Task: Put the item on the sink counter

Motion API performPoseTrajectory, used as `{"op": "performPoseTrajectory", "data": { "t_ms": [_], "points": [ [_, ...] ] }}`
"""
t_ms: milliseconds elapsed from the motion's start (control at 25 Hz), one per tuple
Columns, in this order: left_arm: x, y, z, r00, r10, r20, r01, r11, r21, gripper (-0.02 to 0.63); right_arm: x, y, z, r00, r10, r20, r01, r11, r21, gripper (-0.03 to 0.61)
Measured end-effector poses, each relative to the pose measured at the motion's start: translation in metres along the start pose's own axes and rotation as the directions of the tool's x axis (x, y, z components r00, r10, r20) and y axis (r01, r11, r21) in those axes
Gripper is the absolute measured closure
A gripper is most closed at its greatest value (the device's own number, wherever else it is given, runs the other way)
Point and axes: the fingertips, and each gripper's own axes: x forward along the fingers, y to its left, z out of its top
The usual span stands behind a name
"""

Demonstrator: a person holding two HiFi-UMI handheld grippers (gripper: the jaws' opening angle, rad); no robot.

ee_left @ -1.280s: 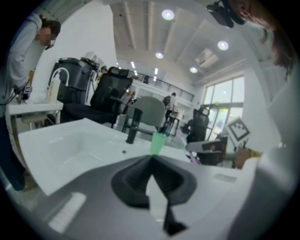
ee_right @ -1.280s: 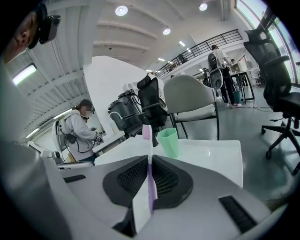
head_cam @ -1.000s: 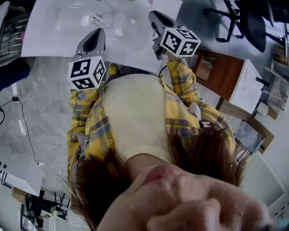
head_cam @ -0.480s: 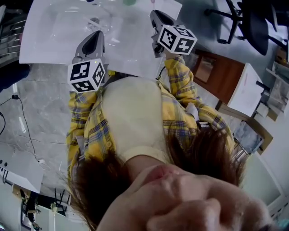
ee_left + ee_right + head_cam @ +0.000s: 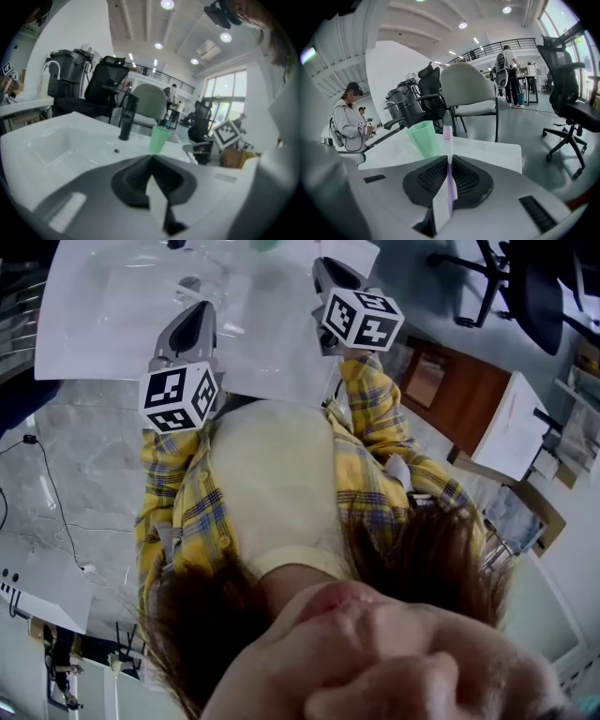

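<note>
Shifted toothbrush (image 5: 448,140) toward 11 o'clock, clenched in right fingers (image 5: 466,180), left fingers (image 5: 133,178) closed on nothing; mid-carry, next lowering onto counter (image 5: 487,152).

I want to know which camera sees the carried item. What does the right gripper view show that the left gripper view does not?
Only the right gripper view shows the toothbrush, clamped upright in the right gripper. Only the left gripper view shows the black faucet and the sink basin, with the left gripper shut on nothing. Both views show the green cup standing on the white counter.
</note>
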Motion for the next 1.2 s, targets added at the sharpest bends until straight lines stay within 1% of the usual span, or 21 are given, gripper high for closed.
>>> {"op": "performPoseTrajectory", "data": {
  "t_ms": [400,640,880,1040,1200],
  "points": [
    [0.008,-0.003,-0.005,1.000,-0.013,-0.023,0.013,1.000,-0.004,0.606,0.009,-0.011,-0.008,0.998,-0.047,-0.033,0.047,0.999,-0.020,0.541],
    [0.009,-0.001,-0.006,1.000,-0.016,-0.023,0.016,1.000,-0.007,0.606,0.013,-0.016,-0.010,0.995,-0.090,-0.040,0.087,0.994,-0.062,0.541],
    [0.008,0.001,-0.006,1.000,-0.010,-0.021,0.010,1.000,-0.008,0.606,0.016,-0.024,-0.012,0.989,-0.139,-0.053,0.135,0.988,-0.071,0.541],
    [0.008,0.002,-0.006,1.000,-0.005,-0.021,0.005,1.000,-0.014,0.606,0.020,-0.025,-0.017,0.987,-0.141,-0.074,0.135,0.988,-0.075,0.540],
    [0.006,0.002,-0.007,1.000,-0.004,-0.017,0.004,1.000,-0.013,0.606,0.017,-0.025,-0.014,0.987,-0.148,-0.059,0.143,0.987,-0.074,0.540]
  ]
}}
